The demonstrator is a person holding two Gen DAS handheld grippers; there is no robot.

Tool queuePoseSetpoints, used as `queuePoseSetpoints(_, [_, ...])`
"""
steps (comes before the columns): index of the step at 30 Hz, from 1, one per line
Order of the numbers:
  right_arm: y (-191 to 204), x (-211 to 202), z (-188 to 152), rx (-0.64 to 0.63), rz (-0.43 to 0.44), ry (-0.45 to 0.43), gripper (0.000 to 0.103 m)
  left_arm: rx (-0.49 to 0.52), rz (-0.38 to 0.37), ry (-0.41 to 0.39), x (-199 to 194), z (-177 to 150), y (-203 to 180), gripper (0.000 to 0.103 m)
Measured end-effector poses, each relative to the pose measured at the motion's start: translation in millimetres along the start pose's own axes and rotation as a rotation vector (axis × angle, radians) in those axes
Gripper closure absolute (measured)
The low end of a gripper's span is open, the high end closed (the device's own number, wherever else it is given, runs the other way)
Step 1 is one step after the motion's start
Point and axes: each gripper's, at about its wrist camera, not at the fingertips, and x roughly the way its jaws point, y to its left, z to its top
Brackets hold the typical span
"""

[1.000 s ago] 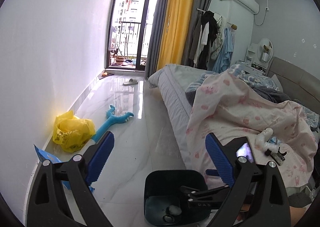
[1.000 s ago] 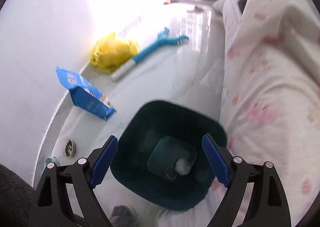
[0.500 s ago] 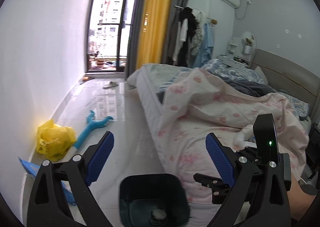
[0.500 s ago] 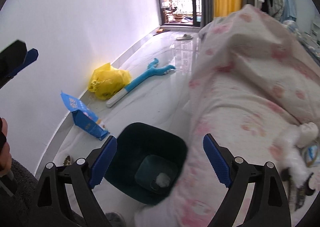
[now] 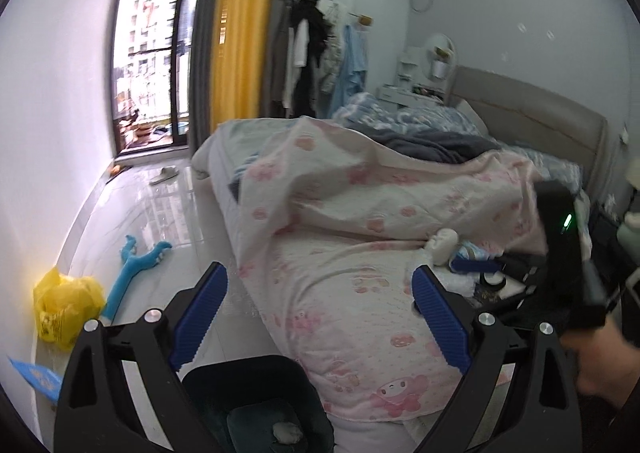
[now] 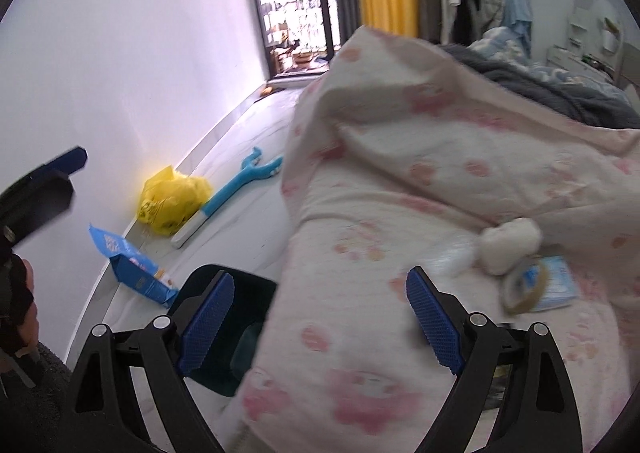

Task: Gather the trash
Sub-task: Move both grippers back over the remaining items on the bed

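Note:
A dark green bin [image 5: 256, 389] stands on the floor against the bed, with a white wad [image 5: 286, 431] lying inside it. My left gripper [image 5: 320, 313] hangs open over the bin's far rim and the pink blanket, nothing between its fingers. My right gripper [image 6: 320, 321] is open too, above the blanket's edge, with the bin [image 6: 224, 309] half hidden at its left finger. On the bed, right of that gripper, lie a crumpled white tissue [image 6: 508, 245], a tape roll [image 6: 524, 289], a blue packet [image 6: 558, 285] and clear plastic [image 6: 452, 257]. The tissue [image 5: 442, 243] also shows in the left wrist view.
Along the white wall on the floor sit a yellow plastic bag [image 6: 172, 201], a blue carton [image 6: 132, 269] and a blue long-handled toy [image 6: 240, 189]. The bed with its pink blanket [image 5: 360, 285] fills the right side. A clothes rack [image 5: 316, 53] and balcony door stand at the back.
Both grippers swung from over the bin toward the bed; the right one also rose. The tissue and tape roll came into the right wrist view. Both stayed open.

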Motion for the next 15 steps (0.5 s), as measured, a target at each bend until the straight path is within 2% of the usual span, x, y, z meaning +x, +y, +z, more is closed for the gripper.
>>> queuePoseSetpoints(9, [-62,-38,-7,-0.011,-0.09,-0.09,0.014,0.11,-0.117,0.076,36,-4,-46,0.008])
queuePoseSetpoints(12, [-83,-47,-13,-0.002,-0.123,-0.104,0.025,0.15,-0.16,0.096,45,-4,-62,0.008])
queuePoseSetpoints(15, [-105,-47,-23,0.025,-0.141,-0.088,0.03,0.178,-0.205,0.125,59,-5,-78,0.008])
